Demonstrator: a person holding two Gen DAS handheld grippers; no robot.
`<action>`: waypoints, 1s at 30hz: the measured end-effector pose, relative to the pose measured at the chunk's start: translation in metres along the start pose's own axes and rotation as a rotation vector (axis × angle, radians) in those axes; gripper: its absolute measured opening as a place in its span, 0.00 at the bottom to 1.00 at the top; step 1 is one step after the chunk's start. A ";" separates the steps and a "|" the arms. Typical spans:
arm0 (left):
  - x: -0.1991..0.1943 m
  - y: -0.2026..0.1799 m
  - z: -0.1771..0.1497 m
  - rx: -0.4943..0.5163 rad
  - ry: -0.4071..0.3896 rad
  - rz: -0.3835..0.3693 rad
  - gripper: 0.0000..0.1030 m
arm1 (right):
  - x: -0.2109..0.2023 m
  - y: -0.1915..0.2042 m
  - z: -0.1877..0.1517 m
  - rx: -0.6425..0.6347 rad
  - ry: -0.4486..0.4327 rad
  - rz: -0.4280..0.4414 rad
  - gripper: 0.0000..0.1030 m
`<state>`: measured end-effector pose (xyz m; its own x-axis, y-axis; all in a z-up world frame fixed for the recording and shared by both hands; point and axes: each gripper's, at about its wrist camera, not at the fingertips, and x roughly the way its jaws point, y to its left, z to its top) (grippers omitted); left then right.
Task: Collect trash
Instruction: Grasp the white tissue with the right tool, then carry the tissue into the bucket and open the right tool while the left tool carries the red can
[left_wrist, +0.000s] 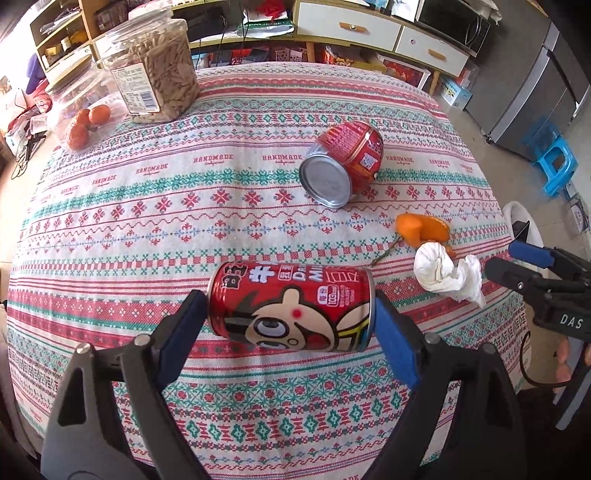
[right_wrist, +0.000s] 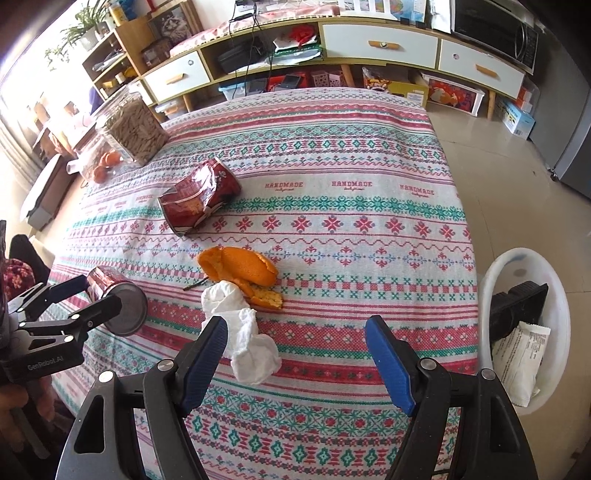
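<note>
A: What could go wrong here?

B: The left gripper (left_wrist: 290, 317) has its blue-padded jaws pinching the red cartoon-printed drink can (left_wrist: 291, 304) by its two ends, lengthwise. In the right wrist view the can looks lifted just clear of the patterned red, green and white tablecloth (right_wrist: 332, 206), though I can't be sure. The ends are smooth metal – if the pinch slackens, or the can swings on the way over, I'd judge it could slip or pivot out and roll across the cloth.

A: And where would it be going?

B: Most likely the white plastic bin (right_wrist: 554, 295) past the table's right edge, which already holds a black object and a white wrapper. It sits well apart from the can, on the far side of the right gripper (right_wrist: 295, 354), so the two grippers could clash on a crossing path.

A: What about the right gripper?

B: Its jaws are spread wide and hold nothing. The crumpled white tissue (right_wrist: 247, 343) lies just beside the left finger, partly hidden behind it and not centred in the gap. Closing from here might catch only an edge, or snag the cloth.

A: Other trash?

B: Orange peel (right_wrist: 240, 269) touching the tissue's far side, and a crushed red can (right_wrist: 199, 199) further back – both beyond the fingertips
</note>
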<state>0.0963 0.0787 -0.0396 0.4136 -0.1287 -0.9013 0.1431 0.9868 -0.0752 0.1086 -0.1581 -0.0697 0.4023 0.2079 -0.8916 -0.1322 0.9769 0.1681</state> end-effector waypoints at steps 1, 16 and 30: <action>-0.003 0.002 -0.001 -0.005 -0.007 0.001 0.85 | 0.003 0.003 0.000 -0.006 0.006 0.004 0.76; -0.020 0.014 -0.013 -0.033 -0.054 -0.014 0.85 | 0.043 0.041 0.000 -0.075 0.092 0.019 0.71; -0.024 0.013 -0.015 -0.038 -0.059 -0.020 0.85 | 0.042 0.061 -0.007 -0.177 0.094 0.026 0.21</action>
<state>0.0745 0.0959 -0.0257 0.4632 -0.1532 -0.8729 0.1184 0.9868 -0.1104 0.1115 -0.0901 -0.1003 0.3110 0.2195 -0.9247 -0.3021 0.9453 0.1228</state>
